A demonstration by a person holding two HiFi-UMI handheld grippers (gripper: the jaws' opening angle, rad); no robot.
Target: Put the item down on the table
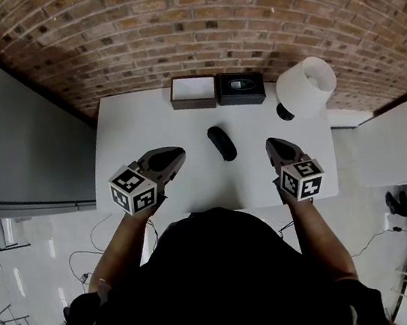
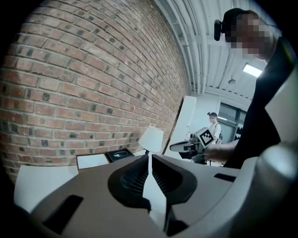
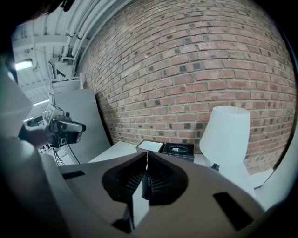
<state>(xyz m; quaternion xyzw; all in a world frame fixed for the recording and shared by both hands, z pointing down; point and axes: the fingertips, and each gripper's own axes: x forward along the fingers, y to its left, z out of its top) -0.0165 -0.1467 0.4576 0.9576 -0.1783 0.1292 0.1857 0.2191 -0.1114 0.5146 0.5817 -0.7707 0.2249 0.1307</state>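
Black item (image 1: 222, 143) on table (image 1: 145, 129) between 2 grippers; left gripper (image 1: 179, 154), right gripper (image 1: 271, 145) jaws closed (empty).

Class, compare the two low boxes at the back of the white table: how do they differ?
The brown-rimmed box shows a plain white top; the black box is dark with an oval mark on it. The black box lies beside the white lamp; the brown-rimmed box lies farther from it. Both are low, rectangular, side by side.
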